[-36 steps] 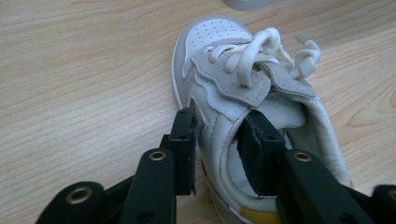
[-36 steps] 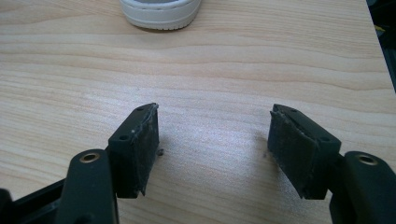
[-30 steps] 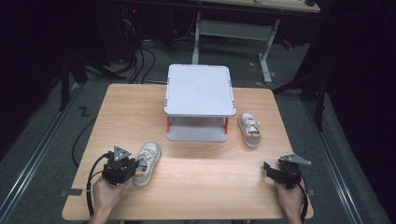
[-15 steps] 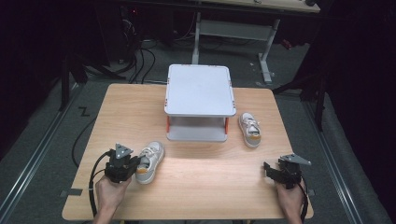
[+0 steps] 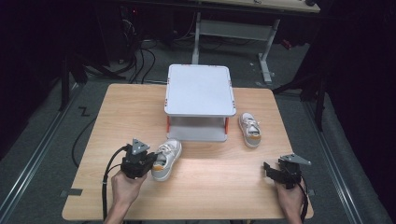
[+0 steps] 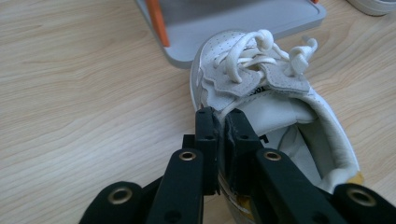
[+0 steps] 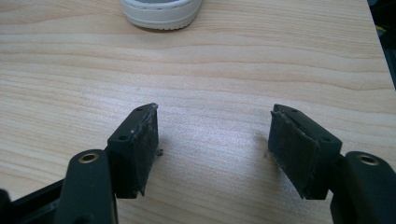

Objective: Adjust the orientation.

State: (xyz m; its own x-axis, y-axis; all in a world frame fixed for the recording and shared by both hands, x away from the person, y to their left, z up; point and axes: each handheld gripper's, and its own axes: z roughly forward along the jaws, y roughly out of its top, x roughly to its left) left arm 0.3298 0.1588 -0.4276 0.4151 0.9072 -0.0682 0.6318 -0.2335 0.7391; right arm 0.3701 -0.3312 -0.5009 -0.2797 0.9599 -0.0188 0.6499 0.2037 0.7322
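Observation:
A white lace-up shoe (image 5: 169, 155) sits left of centre, its toe close to the base of a white two-level stand (image 5: 200, 88) with orange posts. My left gripper (image 5: 154, 163) is shut on that shoe's left side wall by the tongue; in the left gripper view the jaws (image 6: 222, 122) pinch the white shoe (image 6: 261, 79) at the edge of its opening, and the stand's lower shelf (image 6: 224, 18) lies just beyond the toe. A second white shoe (image 5: 250, 130) lies right of the stand. My right gripper (image 5: 269, 169) stands open over bare wood (image 7: 212, 135), with that shoe's end (image 7: 161, 11) ahead.
The wooden table (image 5: 130, 107) has free room at its left and along the front between the two hands. Its right edge (image 7: 380, 51) is near my right gripper. Cables and desk legs stand on the dark floor beyond the table.
My left gripper has carried the white shoe to the right and a little away from me, nearer the stand's base. The right gripper has kept still.

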